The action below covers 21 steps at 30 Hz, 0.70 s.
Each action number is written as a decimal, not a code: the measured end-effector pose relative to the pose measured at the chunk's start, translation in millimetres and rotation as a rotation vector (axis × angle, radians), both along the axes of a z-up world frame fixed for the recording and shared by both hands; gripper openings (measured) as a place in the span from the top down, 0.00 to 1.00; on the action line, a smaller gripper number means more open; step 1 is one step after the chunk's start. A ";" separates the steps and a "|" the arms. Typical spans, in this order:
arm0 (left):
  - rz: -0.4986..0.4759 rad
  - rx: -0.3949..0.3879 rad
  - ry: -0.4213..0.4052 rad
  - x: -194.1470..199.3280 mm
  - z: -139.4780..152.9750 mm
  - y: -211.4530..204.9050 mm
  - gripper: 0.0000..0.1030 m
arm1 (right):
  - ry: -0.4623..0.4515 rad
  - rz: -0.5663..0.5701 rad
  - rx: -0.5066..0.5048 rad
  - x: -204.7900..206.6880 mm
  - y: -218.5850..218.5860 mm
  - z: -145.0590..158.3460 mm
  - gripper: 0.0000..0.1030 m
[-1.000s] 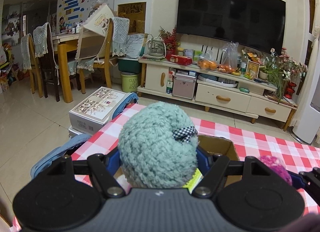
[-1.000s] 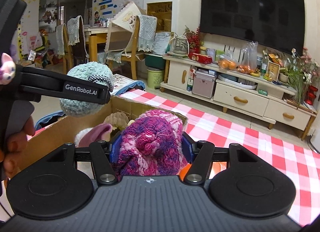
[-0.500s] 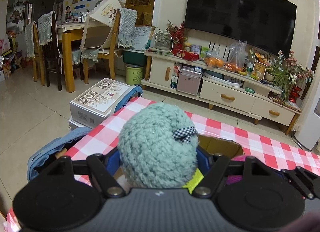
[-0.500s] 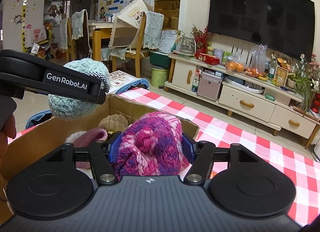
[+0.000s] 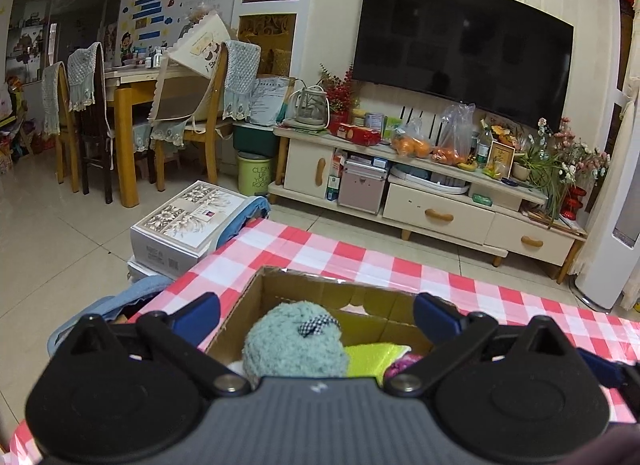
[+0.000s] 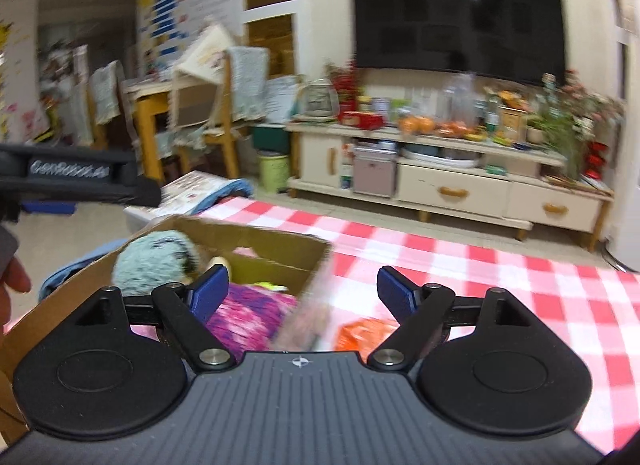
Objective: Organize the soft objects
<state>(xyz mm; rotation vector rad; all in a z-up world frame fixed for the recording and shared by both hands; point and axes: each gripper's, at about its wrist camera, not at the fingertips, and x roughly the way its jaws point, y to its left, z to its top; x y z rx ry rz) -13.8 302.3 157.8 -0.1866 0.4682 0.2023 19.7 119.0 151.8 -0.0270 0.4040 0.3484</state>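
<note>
A cardboard box [image 5: 320,287] stands on the red-and-white checked table [image 5: 400,265]. Inside it lies a teal knitted ball [image 5: 294,341] with a checked bow, beside a yellow-green cloth [image 5: 374,357] and a pink-purple knitted piece [image 5: 402,365]. My left gripper [image 5: 316,311] hangs over the box, its jaws opening wide, the teal ball loose below them. In the blurred right wrist view my right gripper [image 6: 304,291] is opening too; the pink-purple knit [image 6: 248,317] lies in the box [image 6: 280,249] under its left finger, and the teal ball [image 6: 152,261] sits further left.
An orange item [image 6: 360,335] lies on the table right of the box. The left gripper's arm [image 6: 80,181] and a hand [image 6: 10,281] show at the left. Beyond the table are a white carton [image 5: 188,221], blue fabric [image 5: 80,329], a TV cabinet [image 5: 440,201] and dining chairs [image 5: 200,105].
Both grippers sprang open. The teal ball dropped from the left jaws into the box, and the pink-purple knit dropped from the right jaws. The right gripper's view shifted rightward and blurred.
</note>
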 end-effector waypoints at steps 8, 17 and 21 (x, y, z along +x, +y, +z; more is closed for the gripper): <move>-0.027 0.022 0.007 -15.8 -3.9 -18.7 0.01 | 0.043 -0.119 0.083 -26.9 -25.8 5.1 0.00; -0.075 0.092 0.053 -47.9 -11.9 -46.6 0.01 | 0.092 -0.157 0.110 -57.5 -40.6 3.2 0.00; -0.086 0.109 0.080 -65.3 -14.4 -54.5 0.01 | 0.098 -0.163 0.129 -71.8 -48.5 5.3 0.00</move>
